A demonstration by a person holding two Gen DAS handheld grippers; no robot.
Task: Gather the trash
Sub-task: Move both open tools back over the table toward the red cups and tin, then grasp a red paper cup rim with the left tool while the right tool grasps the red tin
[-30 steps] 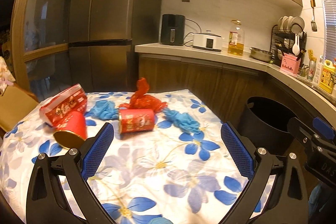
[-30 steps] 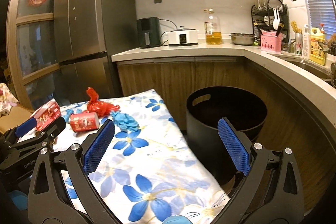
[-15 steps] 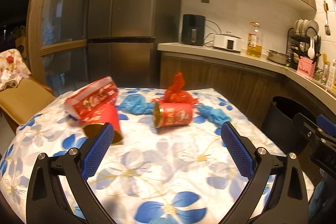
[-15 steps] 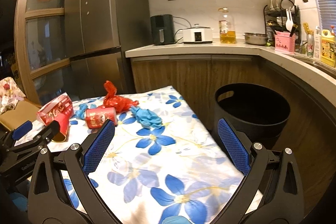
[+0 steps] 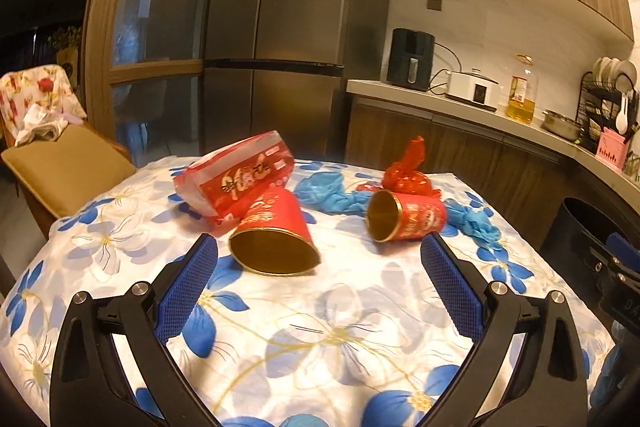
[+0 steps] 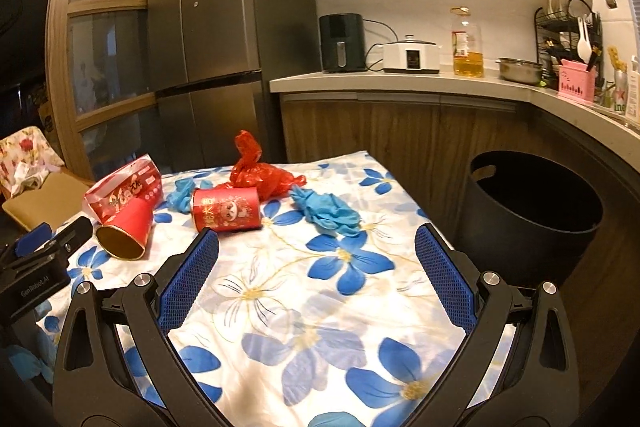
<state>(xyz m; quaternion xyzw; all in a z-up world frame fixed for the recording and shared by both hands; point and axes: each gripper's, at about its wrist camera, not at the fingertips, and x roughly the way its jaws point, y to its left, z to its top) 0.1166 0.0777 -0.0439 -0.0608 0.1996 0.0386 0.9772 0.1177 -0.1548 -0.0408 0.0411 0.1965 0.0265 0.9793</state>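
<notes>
Reds and blues on a flowered cloth

From my feeds I see a white tablecloth printed with blue and pale grey flowers outlined in gold. On it lie a plain red paper cup with a gold inside, a red can with a cartoon print and gold inside, a red-and-white snack bag, a crumpled red plastic bag and crumpled blue gloves. My gripper pads are blue on black frames; the bin is black.
</notes>
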